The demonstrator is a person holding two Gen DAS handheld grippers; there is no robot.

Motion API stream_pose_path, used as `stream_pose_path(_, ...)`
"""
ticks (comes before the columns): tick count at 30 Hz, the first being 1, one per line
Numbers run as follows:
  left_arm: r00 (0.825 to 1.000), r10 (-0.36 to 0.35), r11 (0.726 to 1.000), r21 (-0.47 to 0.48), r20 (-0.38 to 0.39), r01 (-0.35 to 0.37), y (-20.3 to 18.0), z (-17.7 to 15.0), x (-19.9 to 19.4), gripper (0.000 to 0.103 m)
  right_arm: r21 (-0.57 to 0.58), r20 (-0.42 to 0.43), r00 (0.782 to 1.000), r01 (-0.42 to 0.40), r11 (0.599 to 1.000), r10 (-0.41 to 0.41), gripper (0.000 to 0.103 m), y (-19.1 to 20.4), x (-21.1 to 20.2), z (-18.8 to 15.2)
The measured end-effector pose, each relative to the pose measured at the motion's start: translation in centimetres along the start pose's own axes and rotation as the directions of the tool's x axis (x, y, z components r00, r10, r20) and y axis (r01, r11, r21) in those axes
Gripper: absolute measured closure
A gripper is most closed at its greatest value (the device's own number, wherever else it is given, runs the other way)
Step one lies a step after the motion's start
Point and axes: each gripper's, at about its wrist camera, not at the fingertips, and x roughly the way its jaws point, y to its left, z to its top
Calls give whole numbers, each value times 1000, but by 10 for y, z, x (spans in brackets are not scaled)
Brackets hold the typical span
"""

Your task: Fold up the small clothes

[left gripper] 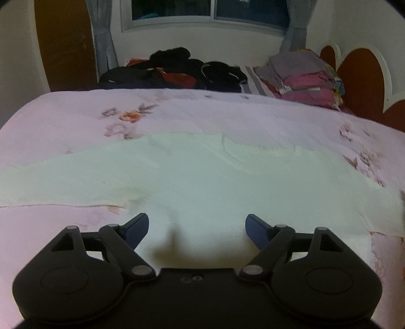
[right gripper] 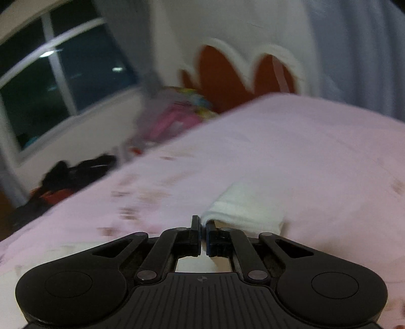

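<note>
A pale white garment [left gripper: 202, 172] lies spread flat across the pink floral bed cover [left gripper: 76, 121]. My left gripper [left gripper: 197, 220] hovers over its near edge, open, with nothing between the fingers. In the blurred right wrist view, my right gripper [right gripper: 202, 222] is shut, and a folded edge of the white garment [right gripper: 243, 207] runs up into its fingertips and is lifted off the bed cover [right gripper: 303, 151].
A heap of dark clothes [left gripper: 177, 70] lies at the far side of the bed under the window [left gripper: 210, 10]. A stack of folded grey and pink clothes [left gripper: 303, 73] sits at the far right by the brown headboard [left gripper: 359, 81].
</note>
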Motion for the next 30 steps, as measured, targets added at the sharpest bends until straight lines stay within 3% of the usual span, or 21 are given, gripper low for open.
stream_pose_path(5,1000,6,1000,-30,17,-5,43,1,-5,18,-89,-28,986,-167,982,165,100,109,0,-18)
stream_pose_path(10,1000,17,998,-57,10,-16,87,-2,-5,18,-156,-111,947,-316,936,302,100,222,9,-62)
stream_pose_path(15,999,36,997,-74,9,-35,120,-4,-5,18,-212,-256,899,-412,886,356,100,302,28,-123)
stream_pose_path(19,1000,26,996,-90,10,-25,134,-3,-4,18,-243,-339,874,-439,865,348,99,331,41,-158)
stream_pose_path(21,1000,7,996,-84,8,-6,134,-1,-2,18,-245,-382,854,-462,852,354,83,339,46,-164)
stream_pose_path(22,1000,-13,997,-80,5,13,131,0,0,18,-238,-390,845,-476,847,365,47,334,45,-168)
stream_pose_path(23,1000,-31,997,-76,2,31,128,0,1,18,-239,-378,847,-480,844,374,24,334,42,-167)
stream_pose_path(27,991,-136,989,-61,-18,135,102,3,13,18,-277,-303,882,-445,852,362,23,318,22,-152)
stream_pose_path(30,979,-199,980,-36,-43,198,76,3,31,23,-322,-243,929,-349,880,279,23,287,13,-139)
